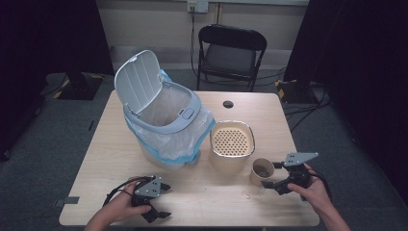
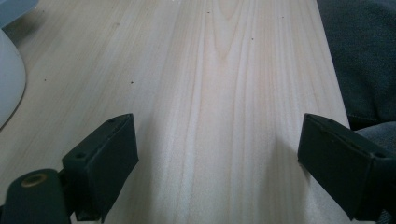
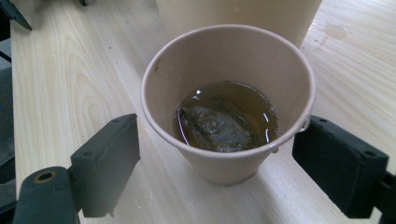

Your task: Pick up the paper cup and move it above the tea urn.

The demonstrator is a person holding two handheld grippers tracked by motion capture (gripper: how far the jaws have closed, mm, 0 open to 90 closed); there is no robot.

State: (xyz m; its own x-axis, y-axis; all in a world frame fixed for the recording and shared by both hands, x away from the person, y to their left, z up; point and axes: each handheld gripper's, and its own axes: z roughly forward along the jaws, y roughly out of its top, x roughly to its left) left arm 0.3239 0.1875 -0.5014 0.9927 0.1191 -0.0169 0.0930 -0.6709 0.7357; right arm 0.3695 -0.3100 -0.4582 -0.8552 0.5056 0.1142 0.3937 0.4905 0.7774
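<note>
Black jaws of the right gripper (image 3: 217, 163) stand spread wide on either side of a paper cup (image 3: 229, 100), 1 at its 8 o'clock and 1 at its 4 o'clock; whether the right one touches the cup's wall I cannot tell. Brown liquid with a soaked tea bag (image 3: 215, 128) sits in the cup's bottom. From the high view, that cup (image 1: 262, 171) stands on the wooden table (image 1: 115, 144) at about 5 o'clock from the table's centre, just beside a cream container with a perforated top (image 1: 232, 144). An open white bin (image 1: 163, 115), lined with a plastic bag, stands at 9 o'clock of that container. At 7 o'clock, the left gripper (image 2: 217, 158) is released, jaws far apart over bare wood.
</note>
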